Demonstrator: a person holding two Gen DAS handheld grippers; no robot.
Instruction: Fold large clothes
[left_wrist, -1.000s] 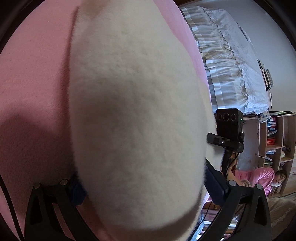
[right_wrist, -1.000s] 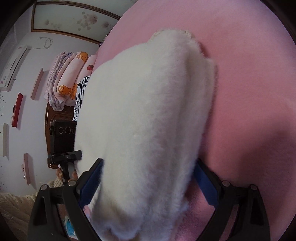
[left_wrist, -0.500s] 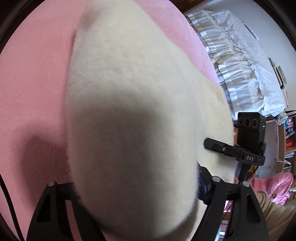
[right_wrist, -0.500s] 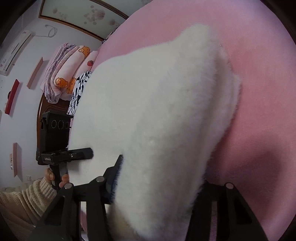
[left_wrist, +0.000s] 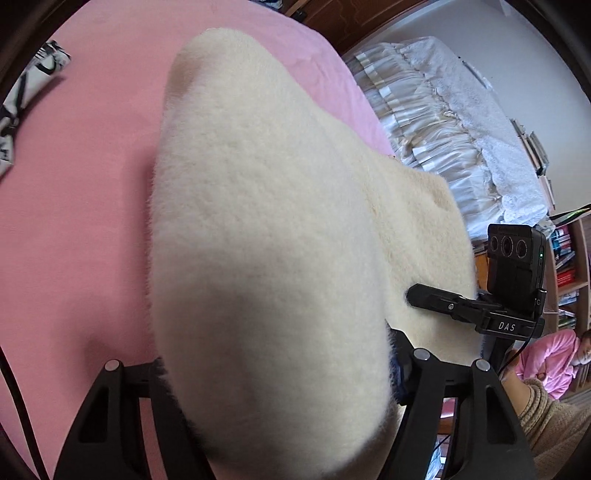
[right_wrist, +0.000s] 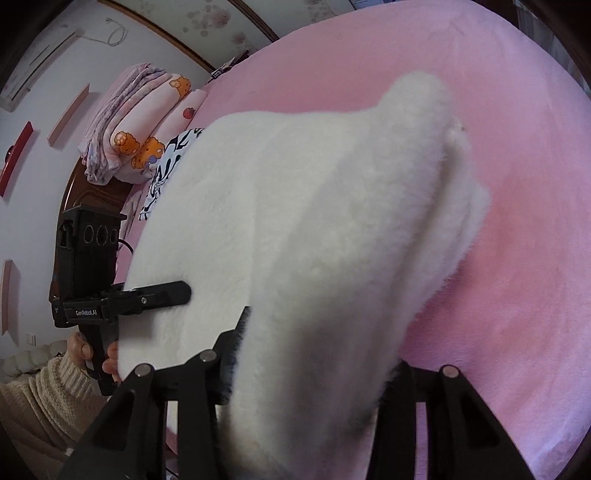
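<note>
A thick white fleece garment (left_wrist: 266, 229) lies over the pink bed (left_wrist: 74, 206) and fills both views. My left gripper (left_wrist: 277, 384) is shut on one edge of it, the fabric bulging between the jaws and hiding the fingertips. My right gripper (right_wrist: 310, 376) is shut on another edge of the garment (right_wrist: 314, 229). The right gripper also shows from the side in the left wrist view (left_wrist: 439, 301). The left gripper shows from the side in the right wrist view (right_wrist: 162, 295). Both hold the edge raised above the bed.
The pink bed (right_wrist: 517, 110) stretches beyond the garment. Folded bedding (right_wrist: 136, 122) and a black-and-white cloth (right_wrist: 166, 166) lie at its head. A white frilled cover (left_wrist: 443, 122), a bookshelf (left_wrist: 565, 266) and a person in pink (left_wrist: 554, 362) are to the right.
Both grippers have closed on the garment's edge and lifted it. The two grippers have come closer together, and the fabric now drapes between them.
</note>
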